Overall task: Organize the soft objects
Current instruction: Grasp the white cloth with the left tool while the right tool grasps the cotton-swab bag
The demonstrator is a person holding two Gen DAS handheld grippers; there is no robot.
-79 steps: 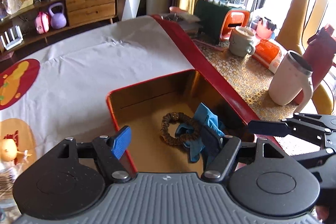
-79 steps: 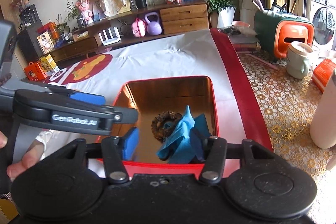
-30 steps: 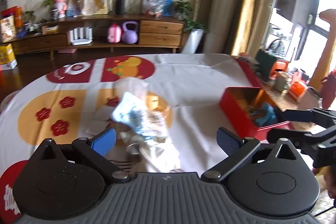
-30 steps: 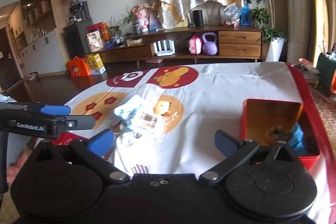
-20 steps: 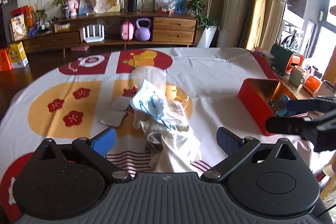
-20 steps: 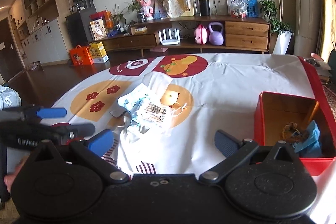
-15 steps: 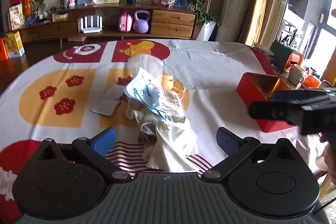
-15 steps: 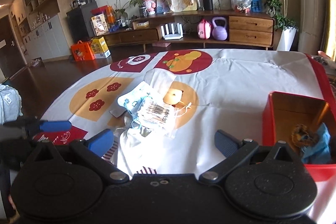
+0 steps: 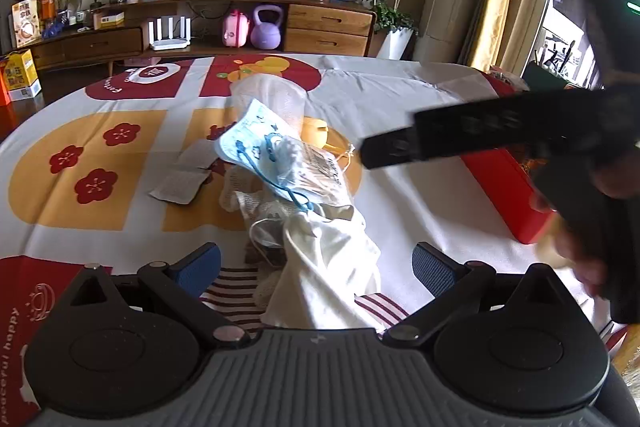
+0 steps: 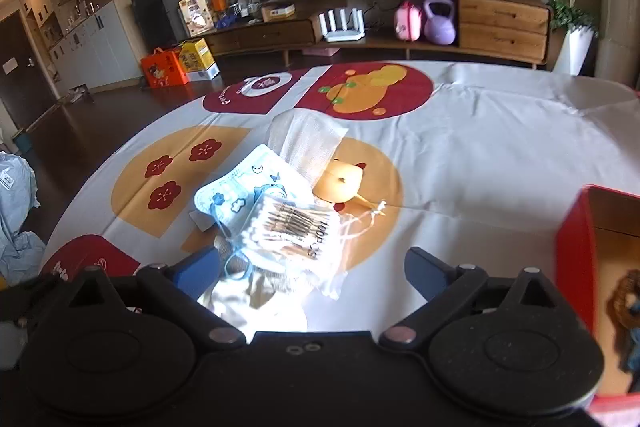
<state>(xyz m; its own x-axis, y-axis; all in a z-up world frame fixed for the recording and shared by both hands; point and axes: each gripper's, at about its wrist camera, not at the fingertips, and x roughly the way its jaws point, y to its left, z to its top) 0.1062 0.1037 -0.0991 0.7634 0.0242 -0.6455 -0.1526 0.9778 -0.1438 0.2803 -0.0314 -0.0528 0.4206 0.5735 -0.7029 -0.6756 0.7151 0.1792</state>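
A pile of soft things lies mid-table: a blue printed face mask (image 9: pixel 256 143) (image 10: pixel 244 195), a bag of cotton swabs (image 10: pixel 296 223), a white gauze cloth (image 10: pixel 308 143) and a white cloth (image 9: pixel 328 259). My left gripper (image 9: pixel 316 267) is open and empty, just above the white cloth. My right gripper (image 10: pixel 312 271) is open and empty over the near side of the pile; in the left wrist view it crosses the right side (image 9: pixel 500 131). The red box (image 10: pixel 576 247) stands to the right, with a brown scrunchie (image 10: pixel 624 299) inside.
A yellow pouch (image 10: pixel 340 183) lies beside the pile. A folded paper (image 9: pixel 180 179) lies to its left. The tablecloth (image 10: pixel 480 147) has red and orange prints. A wooden sideboard (image 10: pixel 400 23) stands beyond the table.
Both grippers have pulled back from the red box, leaving the blue cloth inside, and swung left to the pile. The right gripper has moved across the left wrist view.
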